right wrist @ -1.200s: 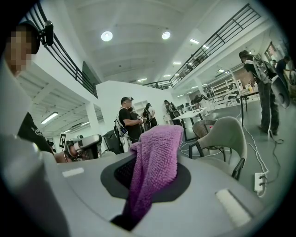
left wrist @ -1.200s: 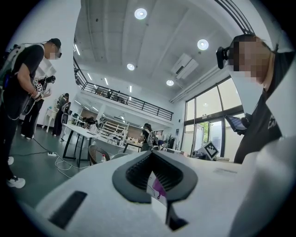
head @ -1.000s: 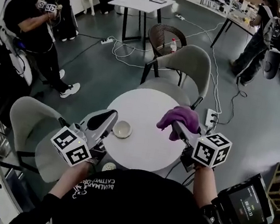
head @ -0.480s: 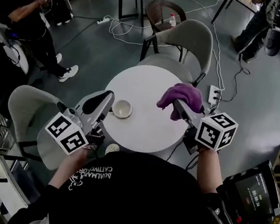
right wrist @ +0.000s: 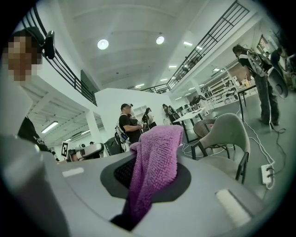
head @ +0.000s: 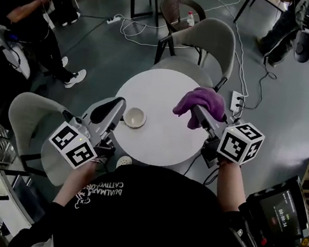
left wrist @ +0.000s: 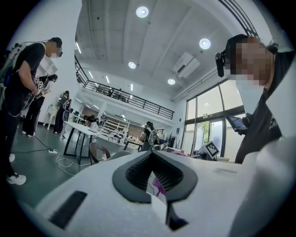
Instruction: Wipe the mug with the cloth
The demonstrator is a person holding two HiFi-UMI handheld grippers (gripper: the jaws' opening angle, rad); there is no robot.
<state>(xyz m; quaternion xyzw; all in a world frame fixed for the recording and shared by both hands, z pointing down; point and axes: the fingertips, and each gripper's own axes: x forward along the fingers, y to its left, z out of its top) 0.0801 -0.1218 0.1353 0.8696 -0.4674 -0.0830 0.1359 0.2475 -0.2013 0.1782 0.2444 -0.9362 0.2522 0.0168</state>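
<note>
A small white mug [head: 135, 117] stands on the left part of the round white table [head: 161, 135], seen from above. My left gripper [head: 116, 107] hovers just left of the mug, jaws shut with nothing in them; in the left gripper view its pads [left wrist: 138, 171] meet. My right gripper [head: 196, 112] is over the table's right side, shut on a purple cloth [head: 201, 102] that bunches over its tips. In the right gripper view the purple cloth [right wrist: 155, 159] hangs out from between the pads. Mug and cloth are well apart.
Grey chairs stand behind the table [head: 204, 46] and at its left [head: 29, 123]. A power strip [head: 235, 104] and cables lie on the floor to the right. People stand at the far left [head: 21, 11] and top right. A monitor [head: 280, 212] sits low right.
The head view has shifted a little, so the table sits higher in the picture. Both grippers keep about the same places over the table, and the cloth stays in the right one.
</note>
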